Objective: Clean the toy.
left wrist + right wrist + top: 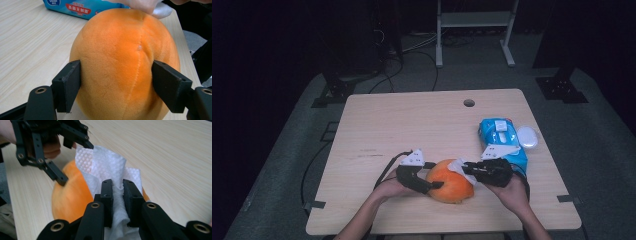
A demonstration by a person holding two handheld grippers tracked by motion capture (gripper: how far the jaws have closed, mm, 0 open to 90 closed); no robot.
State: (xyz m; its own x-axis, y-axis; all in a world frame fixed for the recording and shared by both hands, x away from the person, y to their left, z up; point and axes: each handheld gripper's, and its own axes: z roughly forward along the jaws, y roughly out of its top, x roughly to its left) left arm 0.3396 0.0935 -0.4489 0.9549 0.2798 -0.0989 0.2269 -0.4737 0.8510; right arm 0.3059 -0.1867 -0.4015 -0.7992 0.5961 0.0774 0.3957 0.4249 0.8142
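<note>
Wiping looks under way but barely begun. Near the front edge of the surface (377, 125), the left claw (432, 176) clamps the orange plush fruit (451, 186) by its sides, holding it steady. The right claw (466, 169) is pinched narrow on a white wipe (107, 168), which lies draped over the fruit's top. Most of the plush is uncovered, so the rubbing remains. Farther toward the right edge lies the blue wipe pack (502, 137), with a white lid (527, 136) just beside it.

Orange plush ball (451, 186) on table, white wipe (107, 171) draped over it
</note>
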